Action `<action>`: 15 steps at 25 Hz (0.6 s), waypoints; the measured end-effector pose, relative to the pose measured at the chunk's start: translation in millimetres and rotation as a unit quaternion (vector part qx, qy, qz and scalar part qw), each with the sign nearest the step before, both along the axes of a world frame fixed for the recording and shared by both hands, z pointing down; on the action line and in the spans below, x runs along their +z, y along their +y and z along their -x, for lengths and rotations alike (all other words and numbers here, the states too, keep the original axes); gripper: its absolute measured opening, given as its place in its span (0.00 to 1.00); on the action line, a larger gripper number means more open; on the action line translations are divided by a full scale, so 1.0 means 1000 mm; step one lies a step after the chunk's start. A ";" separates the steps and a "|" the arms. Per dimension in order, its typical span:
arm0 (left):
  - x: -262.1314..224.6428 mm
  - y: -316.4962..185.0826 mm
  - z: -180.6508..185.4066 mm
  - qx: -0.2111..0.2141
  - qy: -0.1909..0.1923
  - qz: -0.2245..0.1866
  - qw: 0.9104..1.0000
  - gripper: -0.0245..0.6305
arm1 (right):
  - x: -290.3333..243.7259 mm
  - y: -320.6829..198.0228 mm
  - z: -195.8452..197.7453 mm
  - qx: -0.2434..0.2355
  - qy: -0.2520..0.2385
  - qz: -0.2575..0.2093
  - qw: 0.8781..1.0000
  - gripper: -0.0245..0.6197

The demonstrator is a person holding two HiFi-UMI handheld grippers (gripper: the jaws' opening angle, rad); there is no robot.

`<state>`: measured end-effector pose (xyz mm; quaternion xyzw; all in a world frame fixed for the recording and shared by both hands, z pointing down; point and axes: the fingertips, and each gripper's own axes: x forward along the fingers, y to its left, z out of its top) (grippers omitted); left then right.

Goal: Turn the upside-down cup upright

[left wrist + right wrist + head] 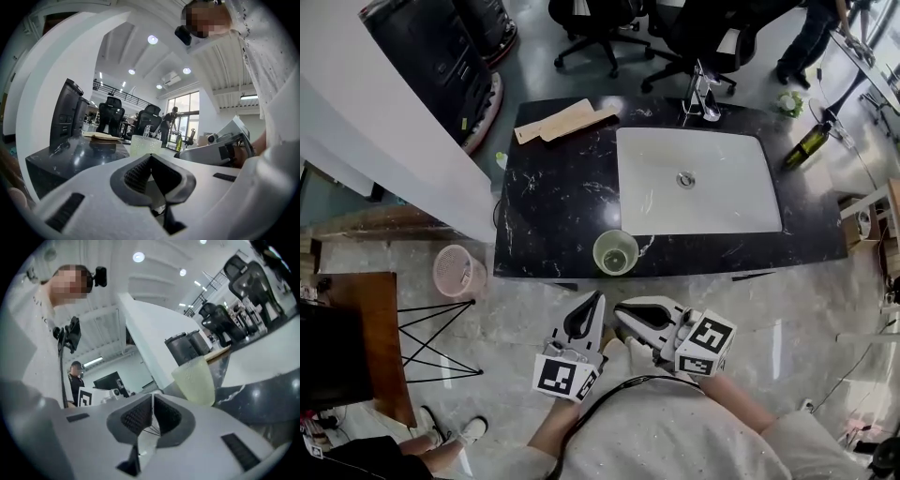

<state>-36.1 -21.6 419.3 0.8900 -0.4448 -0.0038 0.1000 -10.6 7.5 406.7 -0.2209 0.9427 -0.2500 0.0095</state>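
Note:
A pale green translucent cup stands mouth up at the front edge of the black marble counter. It also shows ahead in the left gripper view as the cup, and tilted in the right gripper view as the cup. My left gripper and right gripper hang side by side just off the counter's front edge, short of the cup. The left gripper is shut with nothing between its pads. The right gripper is shut and empty too.
A white sink basin with a tap fills the counter's right half. Wooden boards lie at the back left. A green bottle stands to the right, a pink basket on the floor to the left, and a white wall beyond it.

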 end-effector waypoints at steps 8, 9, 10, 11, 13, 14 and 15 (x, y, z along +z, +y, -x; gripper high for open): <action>-0.003 0.003 -0.015 0.003 0.000 -0.003 1.000 0.05 | 0.010 -0.006 -0.024 0.071 0.064 -0.013 0.995 0.05; -0.003 0.004 -0.014 0.001 -0.001 -0.003 1.000 0.05 | 0.011 -0.005 -0.024 0.069 0.063 -0.011 0.996 0.05; -0.002 0.004 -0.013 -0.001 -0.002 -0.002 1.000 0.05 | 0.011 -0.005 -0.024 0.067 0.062 -0.011 0.996 0.05; -0.002 0.005 -0.011 -0.004 -0.003 -0.001 1.000 0.05 | 0.011 -0.004 -0.023 0.065 0.062 -0.012 0.996 0.05; -0.002 0.004 -0.008 -0.009 -0.003 0.001 1.000 0.05 | 0.010 -0.004 -0.021 0.060 0.060 -0.014 0.996 0.05; -0.003 0.004 -0.007 -0.011 -0.002 0.000 1.000 0.05 | 0.009 -0.005 -0.020 0.058 0.058 -0.016 0.996 0.05; -0.004 0.004 -0.007 -0.013 -0.002 0.000 1.000 0.05 | 0.007 -0.005 -0.019 0.056 0.056 -0.017 0.997 0.05</action>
